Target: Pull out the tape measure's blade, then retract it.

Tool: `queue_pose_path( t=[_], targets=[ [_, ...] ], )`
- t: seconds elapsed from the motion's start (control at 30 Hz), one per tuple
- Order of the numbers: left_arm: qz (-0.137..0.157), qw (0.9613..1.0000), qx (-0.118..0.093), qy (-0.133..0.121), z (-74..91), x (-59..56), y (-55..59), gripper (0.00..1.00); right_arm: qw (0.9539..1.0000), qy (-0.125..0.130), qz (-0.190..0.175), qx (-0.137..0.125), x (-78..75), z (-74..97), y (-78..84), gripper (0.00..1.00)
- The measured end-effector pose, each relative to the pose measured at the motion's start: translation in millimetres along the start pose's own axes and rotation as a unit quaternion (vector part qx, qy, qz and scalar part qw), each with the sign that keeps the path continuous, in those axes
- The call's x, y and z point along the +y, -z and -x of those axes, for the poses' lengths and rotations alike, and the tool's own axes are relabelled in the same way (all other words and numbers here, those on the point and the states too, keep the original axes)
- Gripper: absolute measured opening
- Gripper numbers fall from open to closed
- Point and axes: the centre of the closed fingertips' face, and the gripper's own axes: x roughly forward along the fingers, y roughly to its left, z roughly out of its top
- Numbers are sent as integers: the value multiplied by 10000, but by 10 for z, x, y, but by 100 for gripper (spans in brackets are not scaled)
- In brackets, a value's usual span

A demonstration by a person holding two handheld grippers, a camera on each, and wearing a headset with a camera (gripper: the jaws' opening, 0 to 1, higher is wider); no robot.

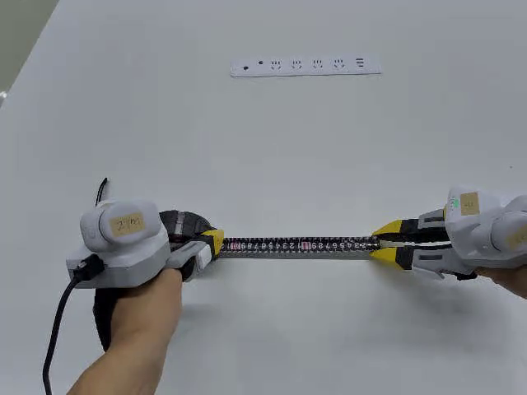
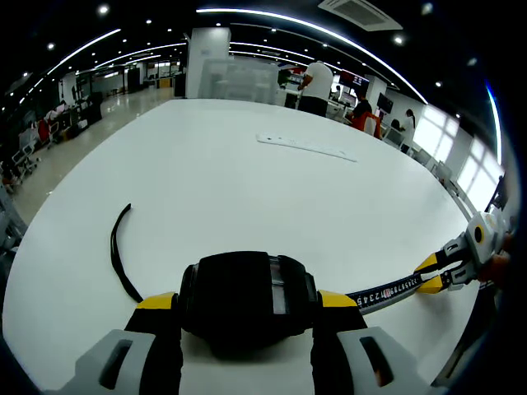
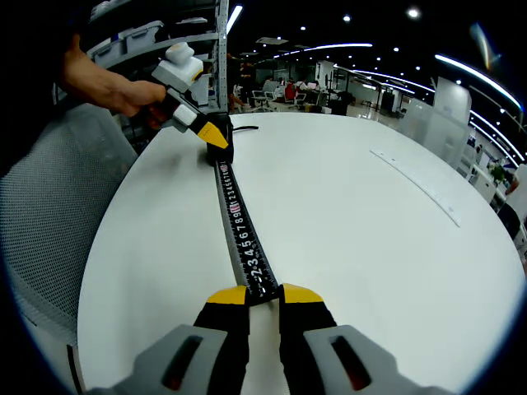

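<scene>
The left gripper (image 2: 247,301) has its yellow-tipped jaws clamped on either side of the tape measure's black case (image 2: 247,281), which sits low on the white table (image 1: 247,148). The right gripper (image 3: 263,294) has its jaws pressed together on the tip of the blade (image 3: 239,220). The blade runs straight and flat just over the tabletop between the two grippers, numbers facing up. A black cord (image 2: 119,253) lies beside the case, and a white power strip (image 1: 305,66) lies well apart at the far side.
</scene>
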Motion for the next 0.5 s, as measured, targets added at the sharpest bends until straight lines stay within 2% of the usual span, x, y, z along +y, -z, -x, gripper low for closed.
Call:
queue_pose_path(
  t=[0.5],
  targets=[
    [21, 10000, 12, 41, 26, -12, -2, 60, 10000, -37, -31, -8, 16, -34, -37, 11]
  ],
)
